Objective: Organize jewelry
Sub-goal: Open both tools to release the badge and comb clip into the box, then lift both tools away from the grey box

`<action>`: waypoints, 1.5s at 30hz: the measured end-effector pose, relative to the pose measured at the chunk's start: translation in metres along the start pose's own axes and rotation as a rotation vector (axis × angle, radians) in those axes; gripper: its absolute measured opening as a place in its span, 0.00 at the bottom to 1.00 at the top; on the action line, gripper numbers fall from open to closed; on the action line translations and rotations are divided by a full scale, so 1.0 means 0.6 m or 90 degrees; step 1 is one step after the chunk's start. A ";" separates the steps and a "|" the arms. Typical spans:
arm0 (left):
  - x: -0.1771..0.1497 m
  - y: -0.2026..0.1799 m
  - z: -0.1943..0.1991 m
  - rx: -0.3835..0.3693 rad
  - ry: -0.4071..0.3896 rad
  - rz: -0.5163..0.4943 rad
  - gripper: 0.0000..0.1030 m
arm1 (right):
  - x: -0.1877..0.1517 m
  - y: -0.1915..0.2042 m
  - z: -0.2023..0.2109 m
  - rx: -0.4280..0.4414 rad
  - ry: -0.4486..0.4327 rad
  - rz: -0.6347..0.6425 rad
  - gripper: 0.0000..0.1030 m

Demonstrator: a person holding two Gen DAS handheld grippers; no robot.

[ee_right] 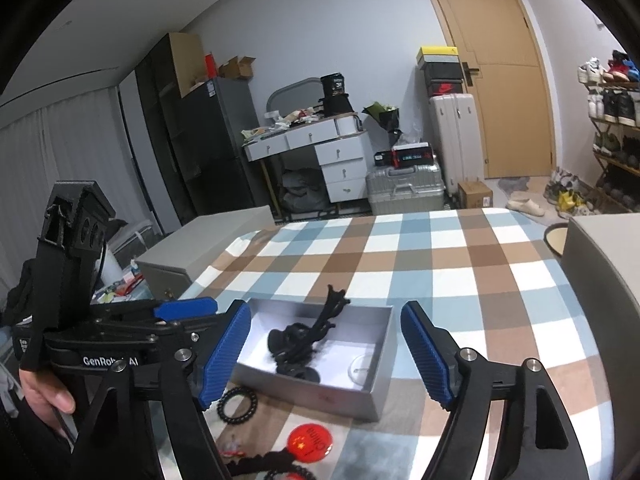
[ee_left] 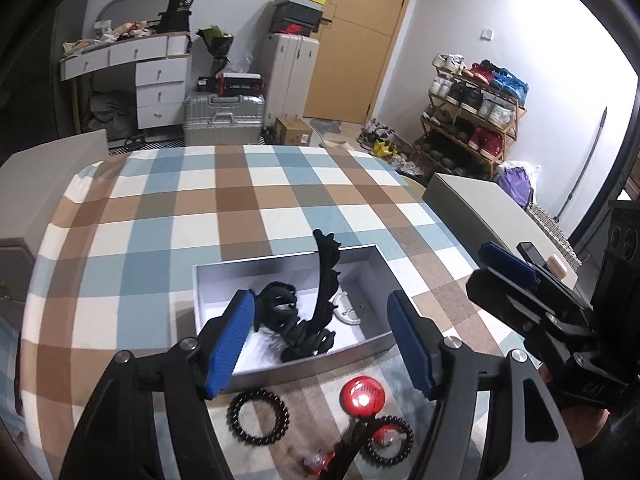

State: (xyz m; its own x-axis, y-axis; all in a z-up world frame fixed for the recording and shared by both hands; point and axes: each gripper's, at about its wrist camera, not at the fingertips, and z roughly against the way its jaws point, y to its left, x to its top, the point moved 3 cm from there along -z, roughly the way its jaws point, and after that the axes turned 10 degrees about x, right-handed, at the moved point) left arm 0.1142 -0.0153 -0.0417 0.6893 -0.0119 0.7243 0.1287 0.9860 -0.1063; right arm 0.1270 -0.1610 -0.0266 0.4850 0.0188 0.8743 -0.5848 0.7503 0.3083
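A shallow silver box [ee_left: 280, 270] [ee_right: 320, 394] sits on the checked tablecloth [ee_left: 240, 200]. Inside it lie black hair clips and a tall black headband [ee_left: 320, 292] [ee_right: 304, 340], plus a clear round piece [ee_left: 349, 313] [ee_right: 364, 366]. My left gripper [ee_left: 322, 344] hangs open over the box's near edge with nothing between its blue pads. My right gripper [ee_right: 326, 356] is open too, just before the box, also empty. In front of the box lie a black coil hair tie [ee_left: 258, 416] [ee_right: 238, 400], a red round badge [ee_left: 363, 396] [ee_right: 310, 442] and a second coil tie [ee_left: 386, 440].
The right gripper [ee_left: 496, 270] shows at the right of the left wrist view, and the left gripper [ee_right: 184, 308], held by a hand [ee_right: 44, 396], at the left of the right wrist view. Grey blocks [ee_left: 480, 208] [ee_right: 208, 240] flank the table. Suitcases and a shoe rack [ee_left: 472, 120] stand beyond.
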 end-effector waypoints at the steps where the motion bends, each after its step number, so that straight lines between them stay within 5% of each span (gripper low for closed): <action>1: -0.002 0.001 0.005 0.005 -0.004 0.000 0.63 | -0.002 0.004 0.002 0.000 0.001 0.001 0.80; 14: -0.039 0.016 0.060 0.049 -0.061 0.023 0.77 | -0.032 0.055 0.037 -0.005 0.000 0.020 0.99; 23: -0.086 0.023 0.073 0.082 -0.070 0.022 0.97 | -0.091 0.061 0.033 -0.027 0.046 0.029 1.00; 38: -0.197 0.077 0.045 0.142 0.035 0.057 0.98 | -0.201 0.051 0.012 -0.049 0.173 0.011 1.00; 45: -0.223 0.079 0.047 0.137 0.063 0.066 0.98 | -0.205 0.053 0.003 -0.031 0.167 -0.001 0.94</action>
State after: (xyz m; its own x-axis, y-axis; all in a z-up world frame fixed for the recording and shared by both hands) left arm 0.0079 0.0374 -0.1242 0.7584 0.0850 0.6463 -0.0934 0.9954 -0.0212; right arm 0.0476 -0.1409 -0.1235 0.6417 0.1832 0.7447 -0.5550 0.7811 0.2861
